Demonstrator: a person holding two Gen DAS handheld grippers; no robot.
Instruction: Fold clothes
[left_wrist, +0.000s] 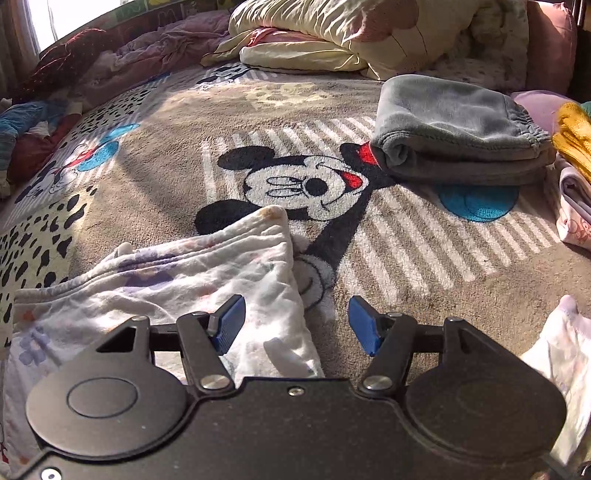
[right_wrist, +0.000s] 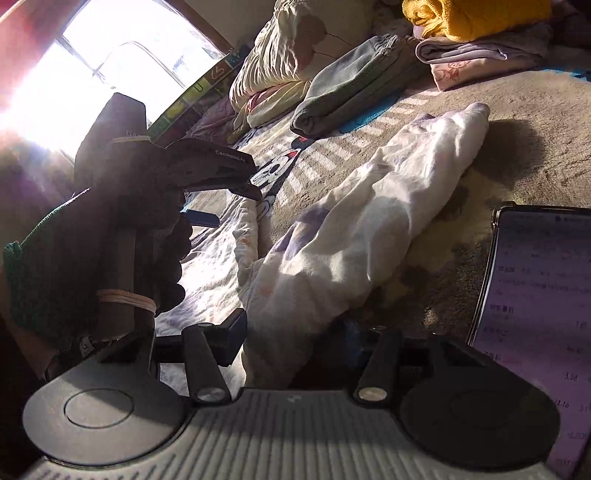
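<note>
Left wrist view shows your left gripper (left_wrist: 296, 325) spread wide with nothing between the blue pads (left_wrist: 231, 323), hovering over the edge of the white floral garment (left_wrist: 177, 280) on the cartoon-print blanket (left_wrist: 369, 258). In the right wrist view, your right gripper (right_wrist: 291, 339) has a bunched fold of that same garment running between its fingers; the far finger is in shadow, so I cannot tell whether it is actually clamped.

If you lift on the right with a loose hold, the cloth may slide out and the fold collapse. The bunch there is thick and rumpled, so pinching it may trap several layers and crease the fold. Closing the left jaws low could catch blanket pile along with the hem. Watch the phone (right_wrist: 535, 314) just beside your right gripper, and keep sweeps clear of the folded grey garment (left_wrist: 458, 129) further out.
</note>
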